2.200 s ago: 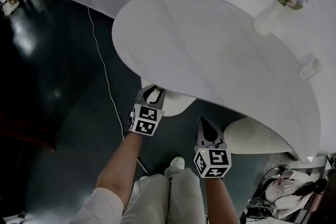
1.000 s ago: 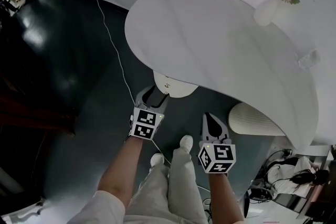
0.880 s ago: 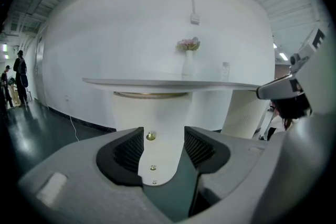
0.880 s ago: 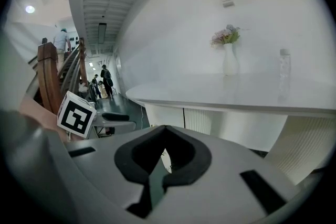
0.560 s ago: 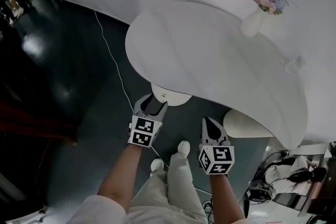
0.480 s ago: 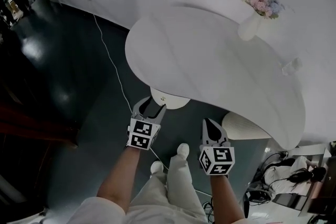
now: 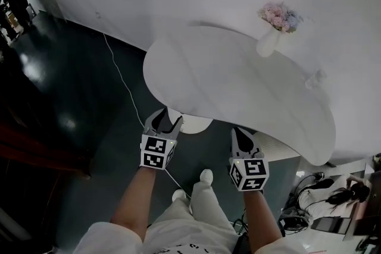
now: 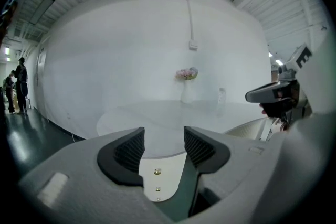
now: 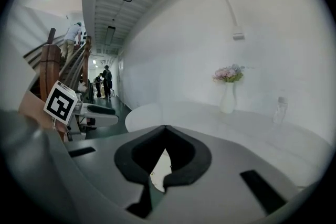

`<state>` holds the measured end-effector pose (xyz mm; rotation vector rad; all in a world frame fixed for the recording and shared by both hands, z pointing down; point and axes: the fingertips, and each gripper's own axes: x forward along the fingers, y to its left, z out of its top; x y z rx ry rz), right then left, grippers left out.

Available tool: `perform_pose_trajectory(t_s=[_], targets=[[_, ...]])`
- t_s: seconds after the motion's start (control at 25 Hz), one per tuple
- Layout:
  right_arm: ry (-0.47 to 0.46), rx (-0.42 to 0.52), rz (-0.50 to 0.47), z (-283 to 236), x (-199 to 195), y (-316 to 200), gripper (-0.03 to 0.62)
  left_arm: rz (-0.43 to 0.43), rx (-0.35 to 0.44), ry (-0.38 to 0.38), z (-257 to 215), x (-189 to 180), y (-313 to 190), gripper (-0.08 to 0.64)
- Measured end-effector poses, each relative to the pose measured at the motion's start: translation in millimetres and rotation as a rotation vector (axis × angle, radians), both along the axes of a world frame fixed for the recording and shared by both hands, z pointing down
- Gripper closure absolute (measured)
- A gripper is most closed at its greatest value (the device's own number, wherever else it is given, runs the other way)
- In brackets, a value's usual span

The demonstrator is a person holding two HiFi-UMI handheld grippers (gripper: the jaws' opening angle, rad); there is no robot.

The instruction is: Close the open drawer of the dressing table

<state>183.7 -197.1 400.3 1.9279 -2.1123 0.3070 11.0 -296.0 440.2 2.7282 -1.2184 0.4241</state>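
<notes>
The white dressing table (image 7: pixel 238 83) has a rounded top. Its drawer front (image 7: pixel 191 122) sticks out a little from under the near edge. My left gripper (image 7: pixel 167 118) is open right at that drawer front. In the left gripper view the drawer front (image 8: pixel 158 187), with small metal studs, shows between the spread jaws; I cannot tell if they touch it. My right gripper (image 7: pixel 241 137) is shut and holds nothing, near the table's edge to the right of the drawer. In the right gripper view the fingertips of my right gripper (image 9: pixel 165 128) meet.
A white vase of flowers (image 7: pixel 269 38) and a small bottle (image 7: pixel 315 77) stand on the table top. A ribbed white piece (image 7: pixel 275 147) sits under the table at the right. A cable (image 7: pixel 122 83) runs over the dark floor. The person's legs and shoes (image 7: pixel 205 176) are below.
The drawer front sticks out less from under the table top than before. My left gripper has followed it toward the table. The right gripper stays shut alongside.
</notes>
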Motion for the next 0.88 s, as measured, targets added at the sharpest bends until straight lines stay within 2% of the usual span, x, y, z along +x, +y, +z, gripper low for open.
perform_pose_trajectory(t_s=[0.44, 0.68, 0.88], targets=[[0.071, 0.148, -0.045, -82.1, -12.5, 13.0, 0.594, 0.009, 0.165, 0.028, -88.8, -25.7, 19.1, 0.322], [0.085, 0.237, -0.079, -124.4, -18.9, 27.2, 0.594, 0.011, 0.27, 0.058, -138.7, -31.8, 38.6, 0.325], [0.067, 0.341, -0.068, -165.2, -17.7, 44.2, 0.594, 0.011, 0.374, 0.057, -175.4, -30.0, 60.8, 0.337]])
